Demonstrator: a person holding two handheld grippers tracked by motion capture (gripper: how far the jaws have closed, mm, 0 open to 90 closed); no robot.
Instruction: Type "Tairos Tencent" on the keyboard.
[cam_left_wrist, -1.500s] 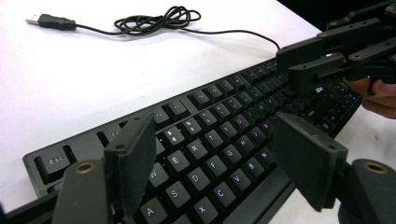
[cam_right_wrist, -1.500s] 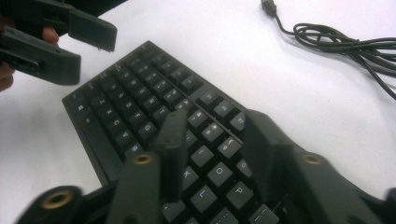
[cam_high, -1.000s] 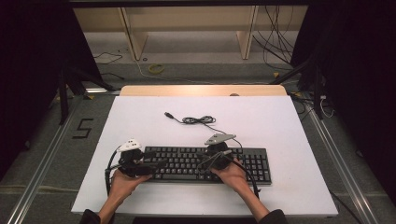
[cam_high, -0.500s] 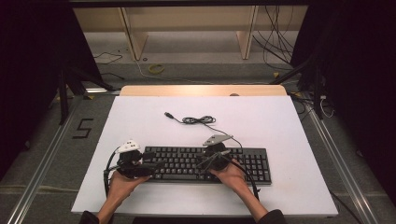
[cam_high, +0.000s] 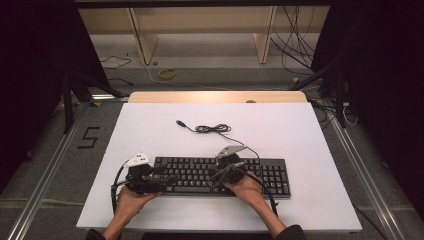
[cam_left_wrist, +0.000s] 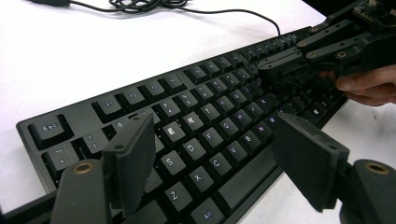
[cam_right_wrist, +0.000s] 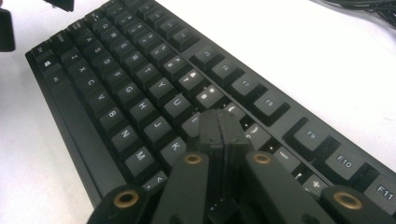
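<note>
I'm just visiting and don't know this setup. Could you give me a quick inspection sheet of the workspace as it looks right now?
Surface: white table top, wooden strip at its far edge.
Job's things: black keyboard lying flat near the person.
Clutter: nothing seen.
Tongs: left tongs open above the keyboard's left end; right tongs shut, tips over the middle keys.
Cables: keyboard cable bundled loosely behind it, plug lying free.
Surroundings: grey floor, wooden shelving, loose wires, dark curtains at the sides.

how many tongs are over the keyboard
2. The left tongs hang open over the keyboard's left end; the right tongs are shut, tips down on the keys near its middle.
</note>
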